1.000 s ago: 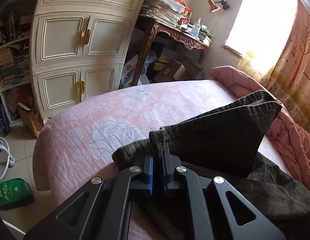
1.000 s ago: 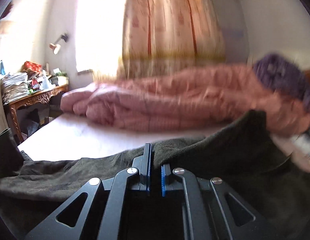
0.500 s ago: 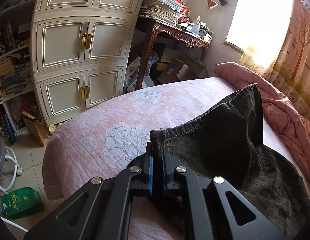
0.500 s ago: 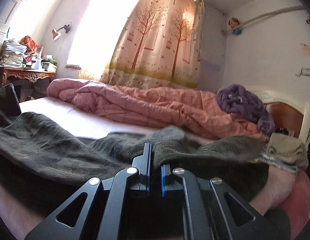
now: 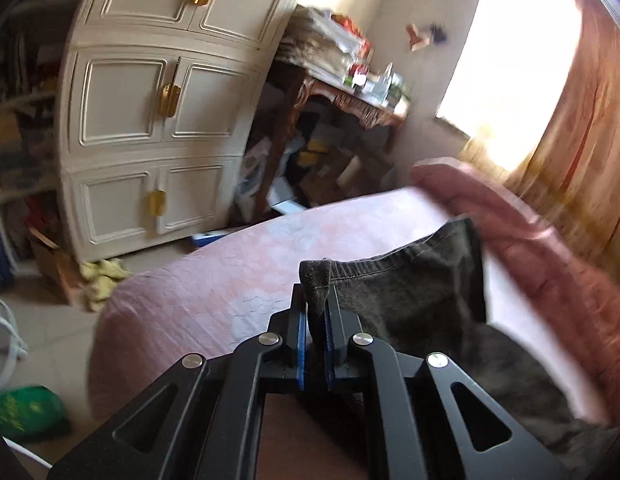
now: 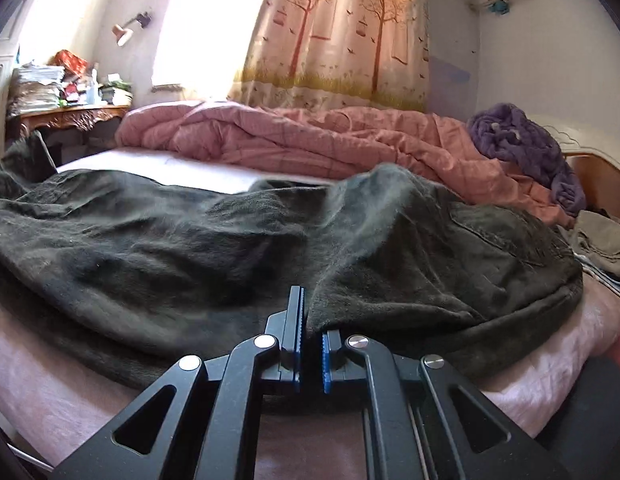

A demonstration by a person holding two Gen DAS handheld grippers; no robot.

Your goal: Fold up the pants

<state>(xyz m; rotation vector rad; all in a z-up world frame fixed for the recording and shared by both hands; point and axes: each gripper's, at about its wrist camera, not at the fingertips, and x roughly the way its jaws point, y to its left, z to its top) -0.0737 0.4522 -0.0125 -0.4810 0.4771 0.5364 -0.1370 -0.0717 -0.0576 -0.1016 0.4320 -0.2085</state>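
One pair of dark pants lies spread across one pink bed, with two grippers on it. The left gripper has its fingers nearly together, pinching a hemmed corner of the pants that stands up between the blue pads. The right gripper clamps a fold of the same cloth, which drapes over its right finger. Beyond the left fingers the mattress is bare up to its rounded edge; one pink quilt is heaped beyond the right fingers
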